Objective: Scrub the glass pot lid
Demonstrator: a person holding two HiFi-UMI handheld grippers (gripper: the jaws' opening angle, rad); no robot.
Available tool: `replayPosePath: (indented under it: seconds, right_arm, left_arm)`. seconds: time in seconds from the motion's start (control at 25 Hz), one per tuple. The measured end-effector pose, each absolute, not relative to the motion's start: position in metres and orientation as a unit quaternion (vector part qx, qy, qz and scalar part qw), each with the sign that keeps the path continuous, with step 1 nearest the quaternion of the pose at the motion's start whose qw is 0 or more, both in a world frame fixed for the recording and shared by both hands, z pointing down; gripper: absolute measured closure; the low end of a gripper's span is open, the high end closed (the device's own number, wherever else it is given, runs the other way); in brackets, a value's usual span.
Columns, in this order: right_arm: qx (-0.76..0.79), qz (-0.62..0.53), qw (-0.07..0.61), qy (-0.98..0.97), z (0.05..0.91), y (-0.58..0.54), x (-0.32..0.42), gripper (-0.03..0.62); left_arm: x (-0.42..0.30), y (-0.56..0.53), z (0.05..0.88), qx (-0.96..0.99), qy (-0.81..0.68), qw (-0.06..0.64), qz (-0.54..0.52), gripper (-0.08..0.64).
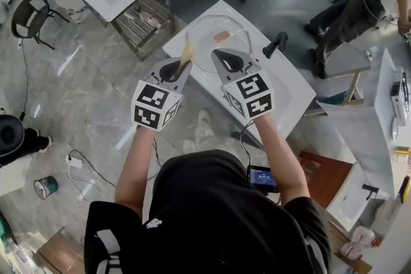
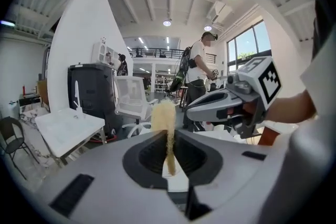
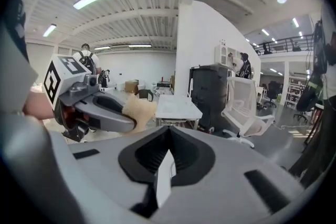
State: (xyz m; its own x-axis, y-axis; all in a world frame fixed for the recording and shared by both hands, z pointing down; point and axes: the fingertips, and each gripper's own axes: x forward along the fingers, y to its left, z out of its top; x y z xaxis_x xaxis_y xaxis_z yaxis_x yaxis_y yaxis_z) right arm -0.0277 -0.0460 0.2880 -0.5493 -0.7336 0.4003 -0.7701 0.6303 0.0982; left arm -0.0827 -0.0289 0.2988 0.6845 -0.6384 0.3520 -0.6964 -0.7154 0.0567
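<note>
Left tongs point(image 1: 184, 65) pinch a tan scrub pad point(image 1: 187, 51). Right tongs point(image 1: 219, 54) are pressed together w/ nothing in them. Both are held up off the glass lid point(image 1: 212, 27) and the pad isn't touching it, so no scrubbing right now. Can't tell if the lid's been scrubbed: no suds or water visible, so prob. most of the job is left. Lid lies flat in the sink point(image 1: 282, 90), knob up, clear glass w/ thin rim, black tap point(image 1: 275, 45) near its right.
</note>
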Motion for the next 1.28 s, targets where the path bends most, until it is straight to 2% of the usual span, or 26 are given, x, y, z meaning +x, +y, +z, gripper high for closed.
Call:
replayPosePath:
  seconds: [0.48,1.28]
  right_arm:
    - [0.458,-0.029,0.134,-0.878,0.213,0.01,-0.055,0.594]
    - [0.479,-0.062,0.095,-0.871,0.17,0.048,-0.01,0.594]
  left_arm:
    - [-0.115,0.018,0.228,0.914,-0.394,0.032,0.093,0.54]
    - [-0.079,0.053,0.169,0.919,-0.393,0.003,0.036,0.54]
